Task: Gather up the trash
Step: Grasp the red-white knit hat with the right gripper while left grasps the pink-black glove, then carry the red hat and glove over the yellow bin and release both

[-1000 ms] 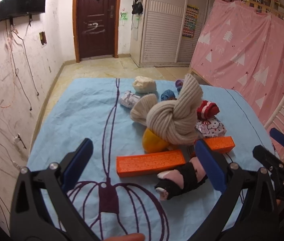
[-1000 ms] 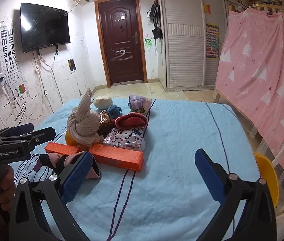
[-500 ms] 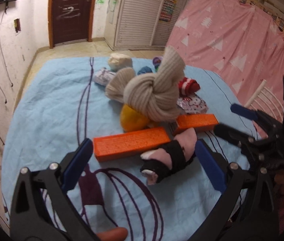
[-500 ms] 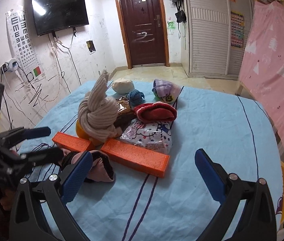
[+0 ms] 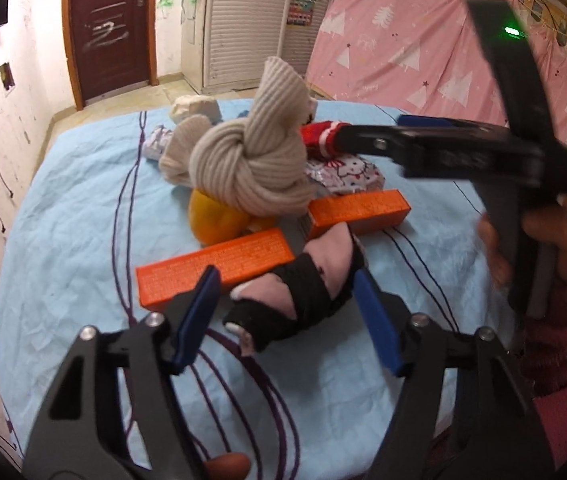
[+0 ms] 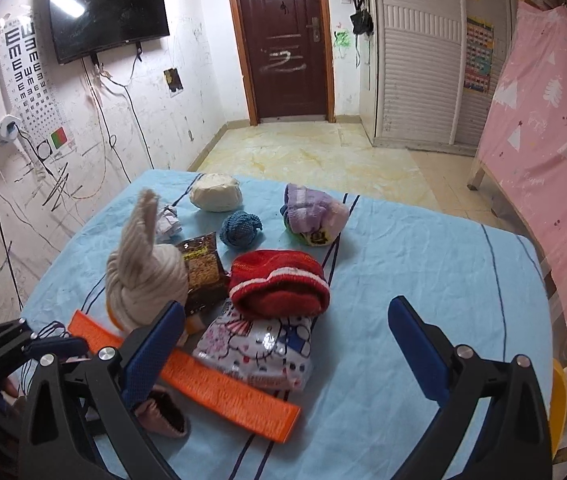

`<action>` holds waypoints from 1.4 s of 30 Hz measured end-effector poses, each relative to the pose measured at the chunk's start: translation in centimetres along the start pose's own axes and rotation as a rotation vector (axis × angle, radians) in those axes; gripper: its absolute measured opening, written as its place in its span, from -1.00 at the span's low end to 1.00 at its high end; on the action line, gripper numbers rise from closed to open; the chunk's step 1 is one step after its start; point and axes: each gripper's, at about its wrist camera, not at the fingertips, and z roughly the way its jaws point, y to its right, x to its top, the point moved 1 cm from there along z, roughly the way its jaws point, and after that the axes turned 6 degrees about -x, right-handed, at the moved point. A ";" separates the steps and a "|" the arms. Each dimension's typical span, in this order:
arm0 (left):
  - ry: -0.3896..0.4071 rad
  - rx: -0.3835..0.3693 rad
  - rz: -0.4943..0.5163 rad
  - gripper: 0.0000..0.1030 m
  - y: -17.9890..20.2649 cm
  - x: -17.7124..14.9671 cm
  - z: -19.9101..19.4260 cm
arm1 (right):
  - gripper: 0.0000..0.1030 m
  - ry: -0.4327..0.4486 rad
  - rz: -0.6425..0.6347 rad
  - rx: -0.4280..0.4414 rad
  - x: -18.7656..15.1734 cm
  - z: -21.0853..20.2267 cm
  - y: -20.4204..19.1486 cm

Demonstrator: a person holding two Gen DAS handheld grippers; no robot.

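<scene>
On the blue cloth lie two orange boxes (image 5: 219,270) (image 5: 359,212), a Hello Kitty wrapper (image 6: 259,350), a brown snack bag (image 6: 203,268) and crumpled paper (image 6: 169,224), mixed with clothing. My left gripper (image 5: 287,316) is open, its jaws on either side of a pink and black sock (image 5: 303,300), just above it. My right gripper (image 6: 283,344) is open and empty, hovering over the Hello Kitty wrapper and the second orange box (image 6: 227,392). The right gripper also shows in the left wrist view (image 5: 443,148), above the pile's right side.
A knotted beige scarf (image 5: 251,168) sits on a yellow item (image 5: 215,216). A red hat (image 6: 279,288), a blue knit ball (image 6: 241,230), a purple sock bundle (image 6: 313,216) and a white bundle (image 6: 215,192) lie further back. A pink curtain (image 6: 543,152) hangs at the right.
The left gripper has moved forward and down over the pink and black sock. The right gripper has moved forward over the pile, toward the Hello Kitty wrapper. Both stay open.
</scene>
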 end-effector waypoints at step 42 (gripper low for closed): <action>0.079 0.001 0.128 -0.37 8.2 3.9 -0.6 | -0.79 0.161 0.165 0.027 0.0 -6.1 9.4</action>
